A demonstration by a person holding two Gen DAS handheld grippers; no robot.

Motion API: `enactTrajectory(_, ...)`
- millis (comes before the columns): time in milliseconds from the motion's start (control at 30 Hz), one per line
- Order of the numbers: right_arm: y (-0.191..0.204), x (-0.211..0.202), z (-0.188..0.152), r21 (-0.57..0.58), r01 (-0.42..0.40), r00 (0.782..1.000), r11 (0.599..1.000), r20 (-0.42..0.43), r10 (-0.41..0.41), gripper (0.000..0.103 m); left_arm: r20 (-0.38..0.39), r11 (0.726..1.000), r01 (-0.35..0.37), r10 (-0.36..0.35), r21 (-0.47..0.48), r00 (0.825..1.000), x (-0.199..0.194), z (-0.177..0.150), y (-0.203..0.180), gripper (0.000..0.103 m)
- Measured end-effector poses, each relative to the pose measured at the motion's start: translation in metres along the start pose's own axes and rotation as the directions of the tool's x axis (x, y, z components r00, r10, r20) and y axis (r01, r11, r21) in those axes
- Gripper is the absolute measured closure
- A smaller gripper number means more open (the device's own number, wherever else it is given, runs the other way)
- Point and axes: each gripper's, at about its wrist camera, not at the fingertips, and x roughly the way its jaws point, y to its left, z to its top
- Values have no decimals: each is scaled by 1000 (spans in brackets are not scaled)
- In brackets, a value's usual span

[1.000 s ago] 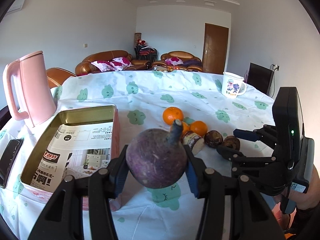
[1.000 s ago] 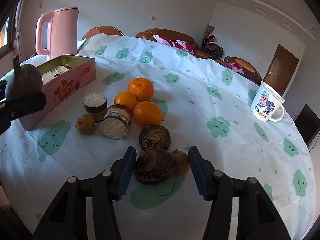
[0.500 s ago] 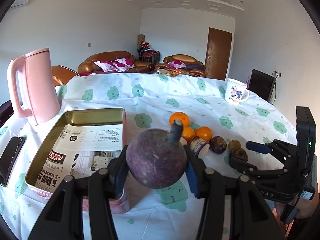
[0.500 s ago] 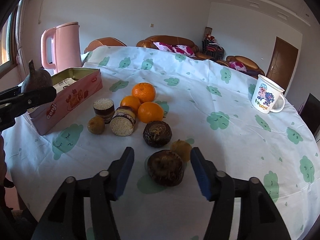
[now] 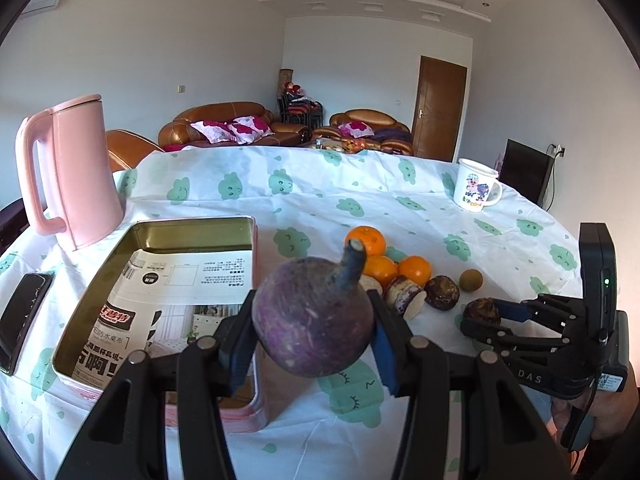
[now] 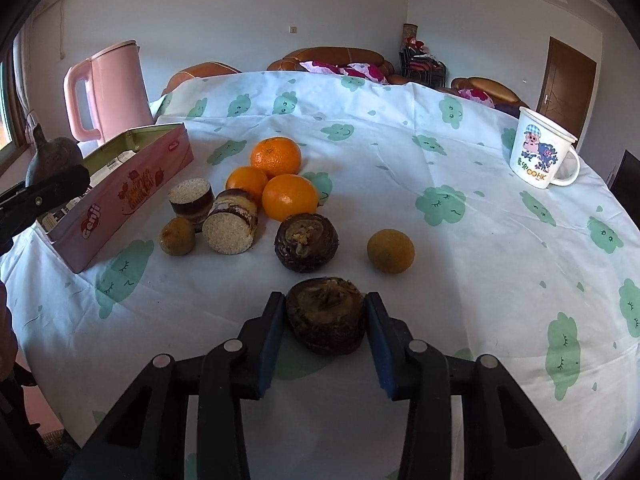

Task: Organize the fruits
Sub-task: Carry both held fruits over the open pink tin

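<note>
Gripping a round purple stemmed root (image 5: 314,322) in my left gripper (image 5: 312,344) beside the open pink tin box (image 5: 160,300), my right gripper (image 6: 325,334) clamps a dark brown knobbly tuber (image 6: 326,320) near the tablecloth's (image 6: 460,152) front edge.

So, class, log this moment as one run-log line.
left gripper: shut on purple turnip | right gripper: shut on brown corm | tin: open

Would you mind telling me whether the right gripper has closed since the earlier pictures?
Yes: the right gripper has closed inward onto the dark brown fruit, lifting it off the tablecloth.
</note>
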Motion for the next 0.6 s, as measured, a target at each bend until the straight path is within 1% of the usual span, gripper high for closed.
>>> enactTrajectory(167, 13, -15, 11, -33, -29, 997, 999, 70, 31, 61, 11, 1000, -17, 17, 3, 1000, -5, 4, 5, 51)
enactTrajectory(267, 24, -18, 22, -64, -59, 994, 996, 93, 65, 61, 12, 999, -40, 40, 0, 999, -6, 8, 11, 51)
enactTrajectory(600, 74, -14, 66, -190, -158, 975, 969, 127, 184, 61, 9, 992, -118, 119, -33, 993, -6, 16, 41, 51)
